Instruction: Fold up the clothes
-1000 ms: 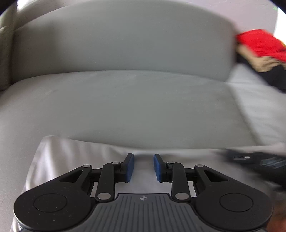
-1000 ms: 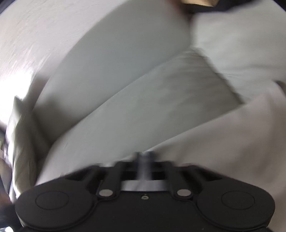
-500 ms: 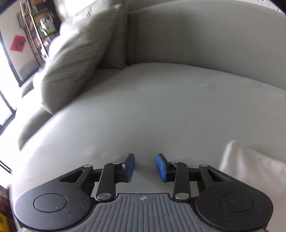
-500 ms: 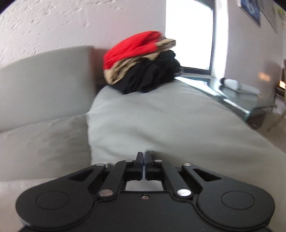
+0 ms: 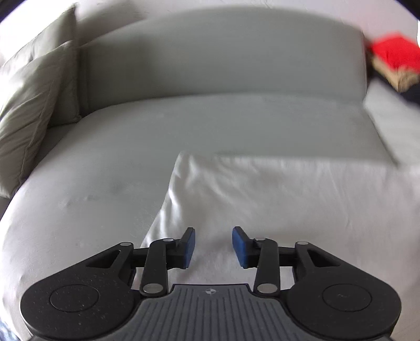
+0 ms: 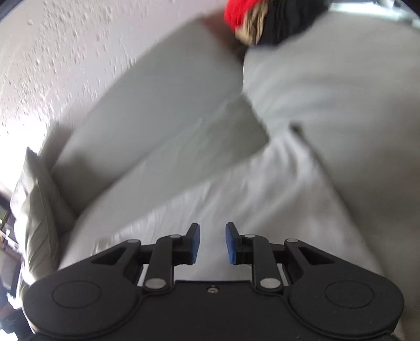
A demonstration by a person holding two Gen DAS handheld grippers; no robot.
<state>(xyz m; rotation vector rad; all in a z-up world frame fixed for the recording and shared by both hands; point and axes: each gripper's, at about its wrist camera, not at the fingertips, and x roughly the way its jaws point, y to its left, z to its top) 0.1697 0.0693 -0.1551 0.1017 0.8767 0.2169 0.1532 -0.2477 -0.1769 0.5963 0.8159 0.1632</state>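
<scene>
Left gripper (image 5: 213,246): jaws apart, nothing between blue pads (image 5: 189,248); poised over near left part of white cloth (image 5: 288,199). Cloth spread flat, lightly wrinkled, on grey sofa (image 5: 105,162), left edge just beside left finger. Right gripper (image 6: 212,242): jaws apart with narrower gap, empty, above same cloth (image 6: 236,199); view motion-blurred. Pile (image 5: 396,63) of red, tan, black clothes at far right on sofa, well apart from cloth; same pile (image 6: 262,21) at top of right view. Cushion (image 5: 29,110) at sofa's left end.
</scene>
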